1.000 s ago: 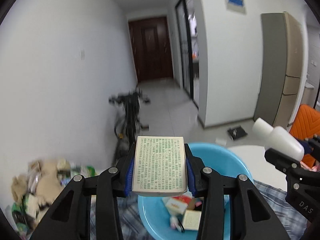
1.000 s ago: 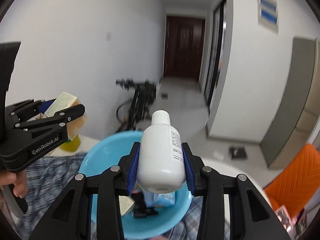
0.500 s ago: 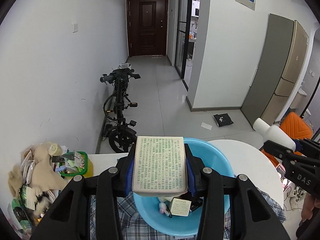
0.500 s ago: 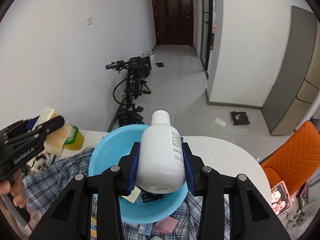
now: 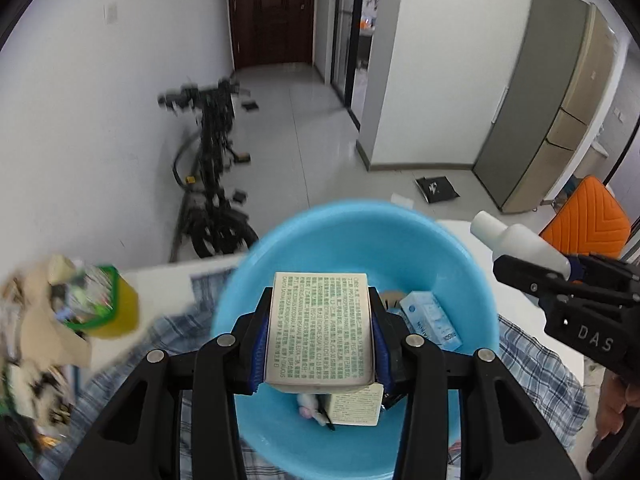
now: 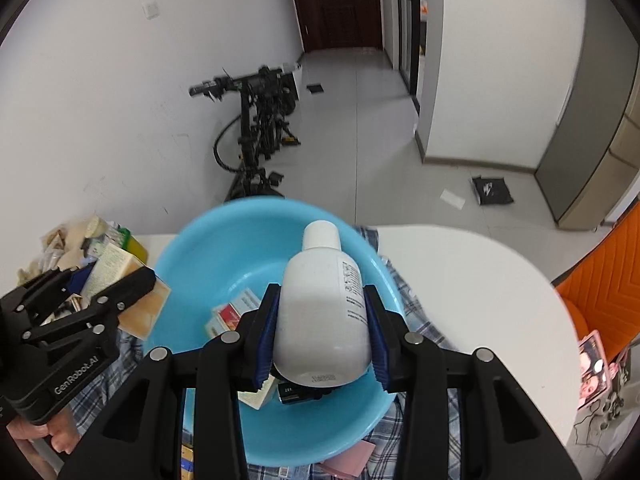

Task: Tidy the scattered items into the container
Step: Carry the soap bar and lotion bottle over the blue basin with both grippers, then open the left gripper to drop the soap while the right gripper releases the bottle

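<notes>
A light blue plastic basin [image 5: 352, 240] [image 6: 208, 248] sits on a checked cloth and holds several small boxes. My left gripper [image 5: 320, 336] is shut on a cream box with green print [image 5: 320, 328], which hangs over the basin's middle. My right gripper [image 6: 322, 336] is shut on a white bottle [image 6: 324, 312] with its cap pointing away, above the basin's near right part. In the left wrist view the right gripper [image 5: 560, 276] and its white bottle [image 5: 516, 240] show beside the basin's right rim. The right wrist view shows the left gripper [image 6: 112, 292] at the basin's left rim.
A heap of packets with a yellow and green tub [image 5: 104, 304] lies left of the basin. The round white table [image 6: 472, 280] extends to the right, with an orange chair [image 6: 600, 280] beyond it. A bicycle [image 6: 256, 128] leans at the wall behind. Pink paper [image 6: 352, 460] lies near the front.
Both grippers have tilted down and sunk toward the basin, so it now fills more of each view. The box and the bottle stay gripped as before.
</notes>
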A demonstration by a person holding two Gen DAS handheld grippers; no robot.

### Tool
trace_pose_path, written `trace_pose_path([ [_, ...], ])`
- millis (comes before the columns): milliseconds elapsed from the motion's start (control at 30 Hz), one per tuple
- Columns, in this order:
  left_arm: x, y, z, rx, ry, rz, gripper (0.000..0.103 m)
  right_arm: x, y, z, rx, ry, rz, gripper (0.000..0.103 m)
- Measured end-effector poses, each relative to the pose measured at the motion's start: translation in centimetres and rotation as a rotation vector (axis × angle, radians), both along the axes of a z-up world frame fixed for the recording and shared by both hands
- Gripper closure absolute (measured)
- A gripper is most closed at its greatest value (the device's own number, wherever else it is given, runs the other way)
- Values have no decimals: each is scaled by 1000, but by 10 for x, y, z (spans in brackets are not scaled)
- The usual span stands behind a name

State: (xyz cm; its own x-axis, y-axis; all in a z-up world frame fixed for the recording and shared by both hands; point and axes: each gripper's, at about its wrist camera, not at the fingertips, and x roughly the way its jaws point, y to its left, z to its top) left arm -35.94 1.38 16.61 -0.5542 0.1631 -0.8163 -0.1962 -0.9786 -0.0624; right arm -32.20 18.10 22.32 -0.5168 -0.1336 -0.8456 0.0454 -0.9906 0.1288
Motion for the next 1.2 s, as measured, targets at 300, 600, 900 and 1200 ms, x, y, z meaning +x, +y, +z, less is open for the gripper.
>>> trace_pose_path([
  [300,-13,8,-62,1,-64,23,59,-13,0,-48,7,-71,-8,65],
  [600,-19,-1,-93,-4,-83,39,59,-16,-1,-69,-8,-100,-8,65],
  [900,-11,2,-80,-14,-30,36,24,-14,-5,-63,6,-86,-3,65],
  [1200,-14,3,-79,-19,-41,44,24,-13,2,-69,-2,-96,-17,65],
])
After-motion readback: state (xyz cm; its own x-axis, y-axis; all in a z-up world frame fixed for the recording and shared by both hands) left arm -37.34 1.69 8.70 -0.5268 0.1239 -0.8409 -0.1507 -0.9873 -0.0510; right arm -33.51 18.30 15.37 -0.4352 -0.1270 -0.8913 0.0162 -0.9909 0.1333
